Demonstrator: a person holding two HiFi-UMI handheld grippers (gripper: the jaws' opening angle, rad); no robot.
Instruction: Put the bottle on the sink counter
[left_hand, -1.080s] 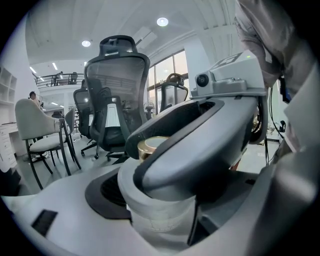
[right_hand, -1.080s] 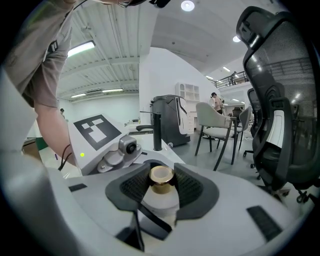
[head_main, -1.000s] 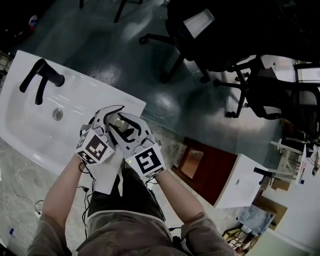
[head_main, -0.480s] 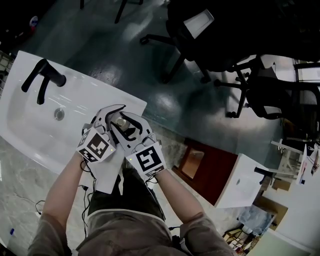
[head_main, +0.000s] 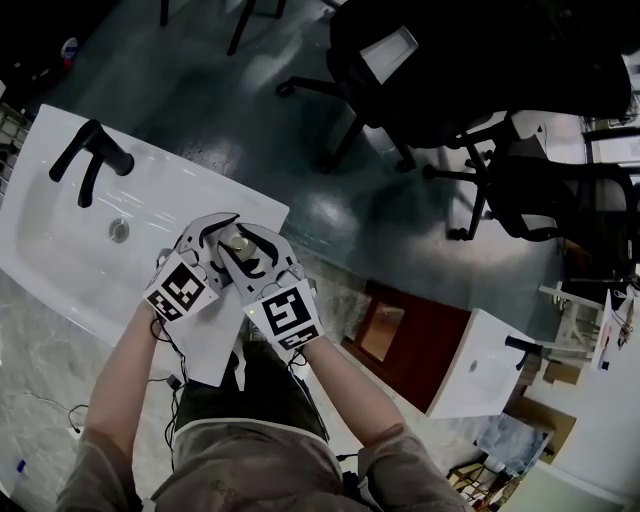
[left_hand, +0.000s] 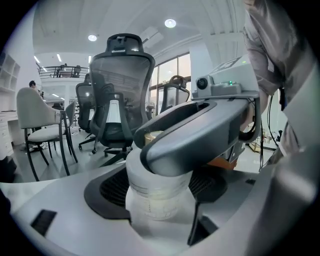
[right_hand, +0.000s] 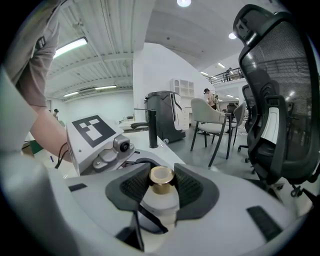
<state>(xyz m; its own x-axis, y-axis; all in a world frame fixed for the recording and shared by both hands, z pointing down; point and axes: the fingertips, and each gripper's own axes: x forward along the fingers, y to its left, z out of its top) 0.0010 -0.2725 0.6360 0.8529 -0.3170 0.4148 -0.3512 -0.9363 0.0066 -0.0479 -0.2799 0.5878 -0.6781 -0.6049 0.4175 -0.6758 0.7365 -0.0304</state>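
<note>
A white bottle with a gold cap (head_main: 238, 240) is held over the right end of the white sink counter (head_main: 60, 270). Both grippers close in on it from the near side. In the left gripper view the bottle's body (left_hand: 160, 197) fills the gap of my left gripper (left_hand: 161, 205), touching both dark pads, and a finger of the right gripper (left_hand: 200, 135) crosses its top. In the right gripper view, my right gripper (right_hand: 161, 189) has its pads against the neck below the cap (right_hand: 161, 178). The left gripper (head_main: 222, 243) and right gripper (head_main: 246, 254) sit side by side.
A black faucet (head_main: 90, 155) and drain (head_main: 119, 231) lie in the basin to the left. Black office chairs (head_main: 420, 80) stand on the dark floor beyond. A second white basin (head_main: 480, 370) and a brown cabinet (head_main: 400, 335) are to the right.
</note>
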